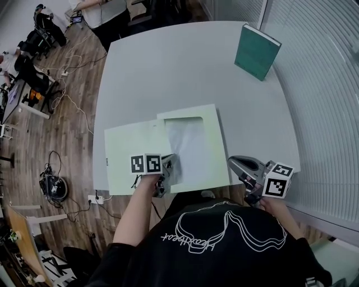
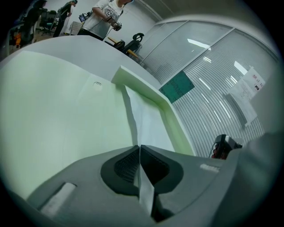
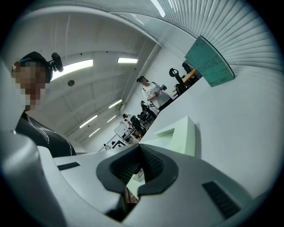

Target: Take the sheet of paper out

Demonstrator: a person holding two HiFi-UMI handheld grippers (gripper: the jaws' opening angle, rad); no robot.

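A pale green folder (image 1: 132,148) lies open near the front edge of the white table (image 1: 168,73), its right-hand leaf (image 1: 212,120) with a window cut in it. A white sheet of paper (image 1: 190,143) lies inside, under that leaf. My left gripper (image 1: 168,174) is shut on the sheet's near edge. In the left gripper view the sheet (image 2: 148,124) runs from between the pads out over the folder (image 2: 66,106). My right gripper (image 1: 238,165) hovers at the table's front right edge, clear of the folder, shut and empty (image 3: 140,153).
A dark green book (image 1: 256,51) stands upright at the table's far right. A slatted glass wall (image 1: 314,84) runs along the right. Cables and gear (image 1: 53,185) lie on the wooden floor at left. A person (image 1: 101,11) stands beyond the far edge.
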